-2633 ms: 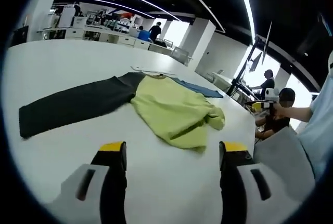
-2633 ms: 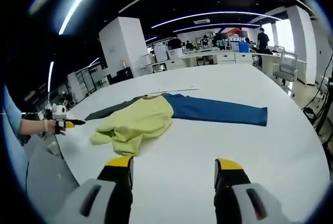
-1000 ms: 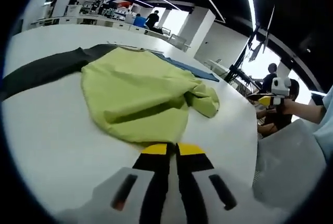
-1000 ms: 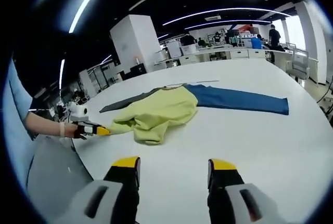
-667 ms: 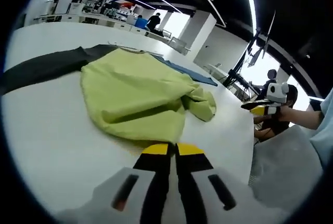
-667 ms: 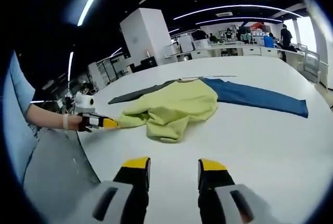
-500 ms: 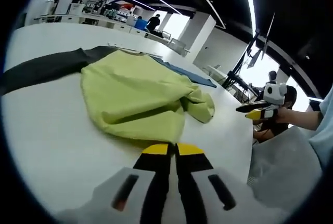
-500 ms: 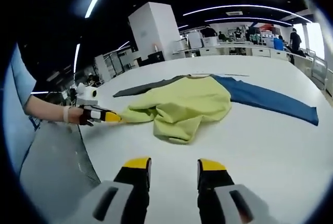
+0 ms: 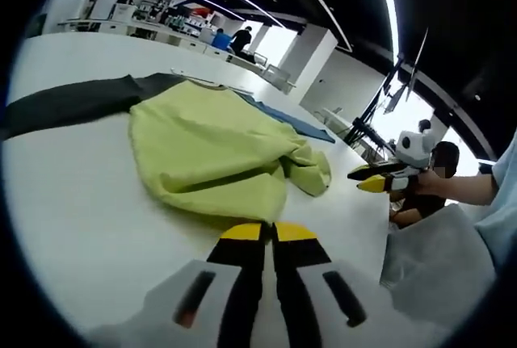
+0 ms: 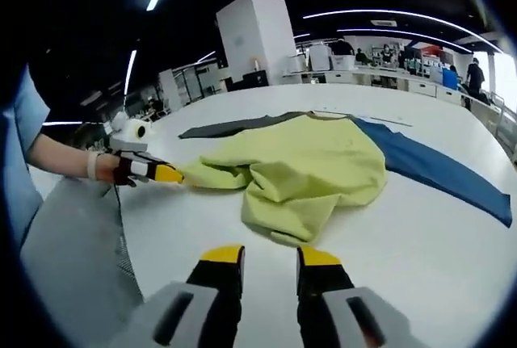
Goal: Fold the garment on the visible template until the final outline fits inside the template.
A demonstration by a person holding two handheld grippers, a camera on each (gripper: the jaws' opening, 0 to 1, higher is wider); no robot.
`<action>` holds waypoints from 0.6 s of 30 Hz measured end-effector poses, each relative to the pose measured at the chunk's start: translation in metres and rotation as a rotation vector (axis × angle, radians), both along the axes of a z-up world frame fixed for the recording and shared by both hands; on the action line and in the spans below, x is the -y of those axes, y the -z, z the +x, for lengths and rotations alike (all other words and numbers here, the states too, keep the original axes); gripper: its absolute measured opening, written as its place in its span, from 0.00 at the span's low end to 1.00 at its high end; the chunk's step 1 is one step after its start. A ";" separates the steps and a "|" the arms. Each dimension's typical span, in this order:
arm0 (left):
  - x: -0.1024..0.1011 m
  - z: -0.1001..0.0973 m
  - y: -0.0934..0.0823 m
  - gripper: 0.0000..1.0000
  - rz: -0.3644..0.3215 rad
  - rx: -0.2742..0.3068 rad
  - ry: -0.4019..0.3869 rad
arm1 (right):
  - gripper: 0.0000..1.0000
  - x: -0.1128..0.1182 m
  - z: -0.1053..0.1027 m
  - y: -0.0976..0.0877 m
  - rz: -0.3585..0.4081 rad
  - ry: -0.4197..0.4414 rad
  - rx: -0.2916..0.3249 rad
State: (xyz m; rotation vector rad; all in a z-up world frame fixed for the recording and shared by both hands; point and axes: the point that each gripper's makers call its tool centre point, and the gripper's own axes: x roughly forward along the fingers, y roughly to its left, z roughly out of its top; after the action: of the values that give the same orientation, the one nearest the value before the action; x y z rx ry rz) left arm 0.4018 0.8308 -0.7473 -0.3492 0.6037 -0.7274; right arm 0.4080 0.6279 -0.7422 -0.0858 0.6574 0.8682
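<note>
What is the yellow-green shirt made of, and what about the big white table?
The yellow-green shirt looks like soft matte knit cloth, maybe cotton: it bunches and folds into floppy creases. The white table looks hard and smooth, perhaps laminate or painted board: it is flat, even, with a faint sheen.

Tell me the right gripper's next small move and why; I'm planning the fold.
Probably ease the right gripper forward onto the near hem of the yellow-green garment and close. Its jaws stand apart just short of that edge, while the left gripper looks shut on another corner.
</note>
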 end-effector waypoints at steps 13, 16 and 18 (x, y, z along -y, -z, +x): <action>-0.007 0.006 -0.008 0.00 -0.026 0.008 -0.038 | 0.13 -0.016 0.017 0.023 -0.163 -0.095 0.097; -0.009 0.006 -0.011 0.00 -0.032 0.016 -0.048 | 0.11 -0.017 0.021 0.023 -0.187 -0.104 0.119; -0.011 0.007 -0.014 0.00 -0.034 0.023 -0.058 | 0.11 -0.018 0.023 0.025 -0.196 -0.116 0.121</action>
State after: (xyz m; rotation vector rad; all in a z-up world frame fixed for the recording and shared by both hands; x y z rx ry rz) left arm 0.4086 0.8414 -0.7337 -0.3874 0.5578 -0.6861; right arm 0.4311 0.6461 -0.7667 -0.3527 0.6272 0.9007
